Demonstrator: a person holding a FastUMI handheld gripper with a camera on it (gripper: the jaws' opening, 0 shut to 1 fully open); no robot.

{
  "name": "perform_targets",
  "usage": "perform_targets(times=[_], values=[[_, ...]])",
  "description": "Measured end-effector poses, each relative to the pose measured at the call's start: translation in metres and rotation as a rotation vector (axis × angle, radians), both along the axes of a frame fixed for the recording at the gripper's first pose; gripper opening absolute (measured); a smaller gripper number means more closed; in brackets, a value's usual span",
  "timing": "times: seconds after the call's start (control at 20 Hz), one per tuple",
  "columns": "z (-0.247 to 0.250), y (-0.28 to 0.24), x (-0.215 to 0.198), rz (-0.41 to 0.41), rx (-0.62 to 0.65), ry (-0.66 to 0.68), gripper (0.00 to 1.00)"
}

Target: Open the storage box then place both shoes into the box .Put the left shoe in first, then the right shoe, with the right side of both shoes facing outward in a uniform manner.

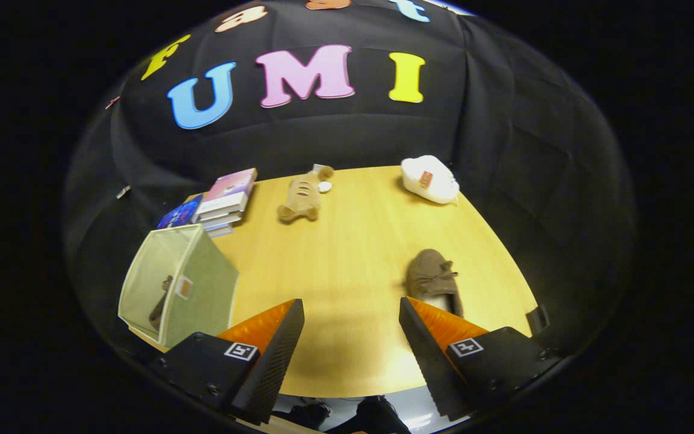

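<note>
- The gripper hangs above the near part of the table, its 2 fingers spread wide apart with nothing between them but bare wood.
- The box, a pale green fabric one, sits at the near left corner of the table, just beyond the left finger. Its open mouth faces left.
- Inside the box a dark brown shape lies against the inner wall; it looks like 1 shoe, though only a sliver of it shows.
- The other shoe, a brown suede slip-on with a small bow on top, lies on the table just ahead of the right finger. Its toe points to the far side and its heel is near the fingertip, partly hidden behind it.
- Whether this shoe is the left or the right one I cannot tell.
- A stack of books rests at the far left of the table, beyond the box.
- A tan plush toy lies at the far middle, just right of the books.
- A white plush with a small orange tag sits at the far right edge.
- The shoe on the table and the box are well apart, with both fingers between them.
</note>
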State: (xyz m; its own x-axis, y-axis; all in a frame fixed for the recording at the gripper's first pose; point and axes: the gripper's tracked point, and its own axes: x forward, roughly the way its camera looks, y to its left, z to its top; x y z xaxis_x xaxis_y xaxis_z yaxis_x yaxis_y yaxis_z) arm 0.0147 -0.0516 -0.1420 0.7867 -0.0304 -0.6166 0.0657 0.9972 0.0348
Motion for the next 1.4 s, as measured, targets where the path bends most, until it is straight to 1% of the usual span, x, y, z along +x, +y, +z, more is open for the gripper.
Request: perform_targets(times=[0.15, 0.35, 0.5, 0.6, 0.8, 0.9, 1.0, 1.05, 1.1, 1.2, 1.3, 1.35, 1.4], values=[[-0.021, -0.054, -0.001, -0.051, -0.007, 0.038, 0.99], [-0.054, -0.113, 0.005, -0.065, -0.034, 0.081, 0.99], [-0.087, -0.143, 0.017, -0.073, -0.024, 0.132, 0.99], [-0.110, -0.159, 0.025, -0.071, -0.023, 0.172, 0.99], [-0.146, -0.174, 0.043, -0.060, 0.006, 0.230, 0.99], [-0.152, -0.174, 0.058, -0.073, 0.044, 0.214, 1.00], [-0.161, -0.174, 0.075, -0.075, 0.048, 0.187, 0.98], [-0.166, -0.170, 0.078, -0.069, 0.062, 0.198, 0.94], [-0.167, -0.166, 0.079, -0.067, 0.090, 0.204, 0.86], [-0.167, -0.158, 0.082, -0.066, 0.133, 0.206, 0.65], [-0.169, -0.153, 0.082, -0.065, 0.142, 0.213, 0.44], [-0.170, -0.154, 0.084, -0.070, 0.150, 0.221, 0.37], [-0.170, -0.155, 0.084, -0.087, 0.166, 0.229, 0.35]])
